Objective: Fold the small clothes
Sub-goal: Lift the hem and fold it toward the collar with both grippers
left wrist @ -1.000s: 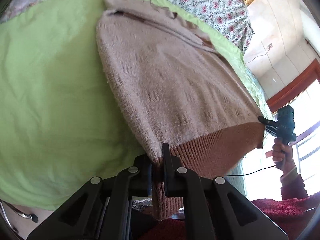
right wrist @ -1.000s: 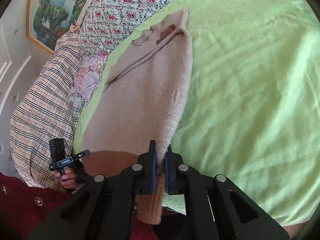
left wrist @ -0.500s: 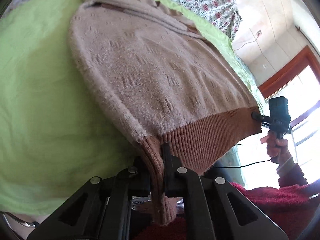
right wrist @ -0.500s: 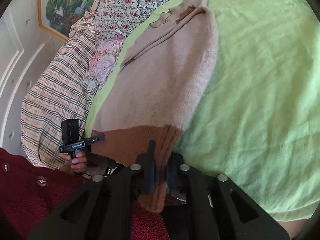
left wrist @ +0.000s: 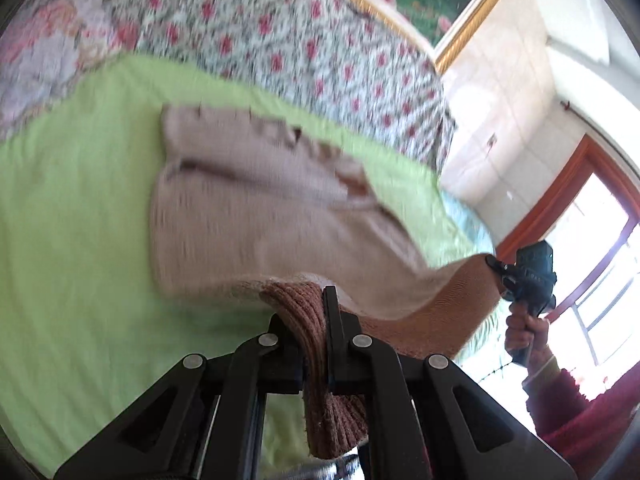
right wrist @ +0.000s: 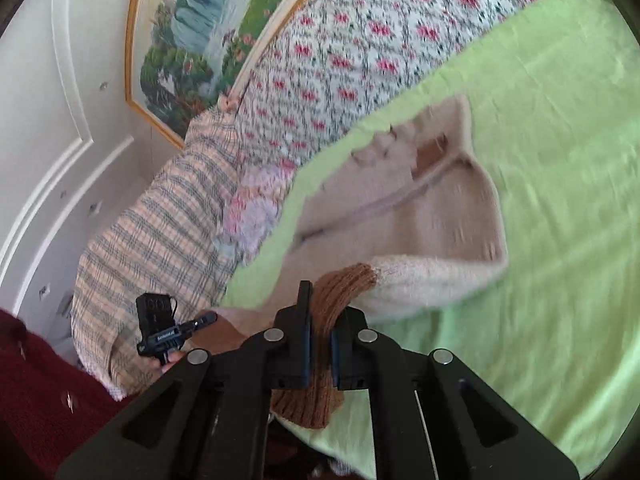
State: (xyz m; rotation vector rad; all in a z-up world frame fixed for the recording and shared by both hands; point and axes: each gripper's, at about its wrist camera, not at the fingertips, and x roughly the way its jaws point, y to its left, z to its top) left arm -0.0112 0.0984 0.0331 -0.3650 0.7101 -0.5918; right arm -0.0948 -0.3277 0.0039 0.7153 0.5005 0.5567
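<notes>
**Two corners pinched, hem off the bed**

Your left gripper (left wrist: 320, 336) clamps one corner of the sweater's (left wrist: 256, 216) brown ribbed hem (left wrist: 448, 312); your right gripper (right wrist: 318, 344) clamps the other (both views blurred). The hem hangs lifted between them, the collar end lying on the green sheet (left wrist: 72, 240).

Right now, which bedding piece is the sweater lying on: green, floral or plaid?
The plain green sheet; the sweater lies on it, while the floral quilt and plaid blanket sit beyond.

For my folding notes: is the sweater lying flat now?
No. Both tools lift its brown hem off the green sheet; the collar end remains down.
</notes>
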